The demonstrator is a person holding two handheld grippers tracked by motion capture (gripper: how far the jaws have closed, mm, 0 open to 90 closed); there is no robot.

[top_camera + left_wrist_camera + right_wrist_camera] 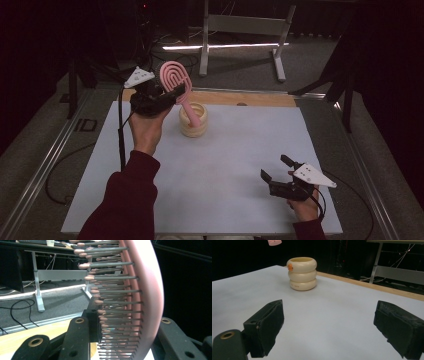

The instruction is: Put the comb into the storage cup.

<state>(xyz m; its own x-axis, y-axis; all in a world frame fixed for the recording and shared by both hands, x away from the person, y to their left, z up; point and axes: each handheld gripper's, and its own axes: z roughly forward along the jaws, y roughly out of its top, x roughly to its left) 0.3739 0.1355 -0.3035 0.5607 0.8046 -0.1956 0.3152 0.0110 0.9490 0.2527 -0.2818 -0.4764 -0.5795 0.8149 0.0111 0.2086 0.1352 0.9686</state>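
A pink hairbrush (176, 80) is tilted in the air at the far left, and my left gripper (172, 93) is shut on its head. In the left gripper view the brush (147, 290) stands between the black jaws, bristles facing left. Its handle slants down toward a cream ribbed cup (193, 120) on the white table top (225, 175). In the right gripper view the handle's end (274, 242) hangs above and left of the cup (302, 273), not inside it. My right gripper (280, 168) rests low near the front right, open with nothing between its pads (268, 325).
A wooden strip (250, 97) runs along the table's far edge. Behind it stands a grey metal frame (245, 25) on the carpet, with cables trailing on the floor. A black cable (120, 130) hangs from the left gripper.
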